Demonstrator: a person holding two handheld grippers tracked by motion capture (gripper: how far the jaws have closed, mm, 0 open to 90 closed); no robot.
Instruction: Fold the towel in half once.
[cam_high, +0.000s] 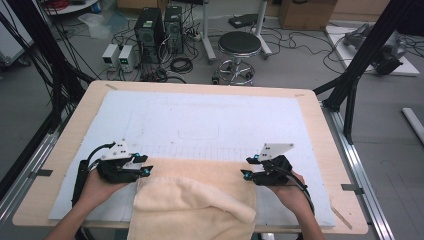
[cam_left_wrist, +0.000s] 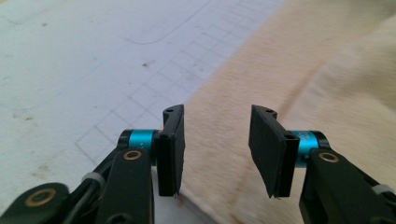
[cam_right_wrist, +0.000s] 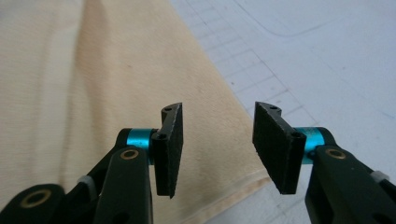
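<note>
Claws part over a cream terry-cloth towel (cam_high: 195, 200), folded at the near edge of the white gridded mat (cam_high: 200, 125) on the wooden counter (cam_high: 75, 130). The left claw (cam_high: 145, 167) and right claw (cam_high: 245, 167) each hang half-open above a far corner of the towel, nothing between the pads; contact with the cloth seems absent. To grip well, both should sink together and pinch the hem corners squarely.
</note>
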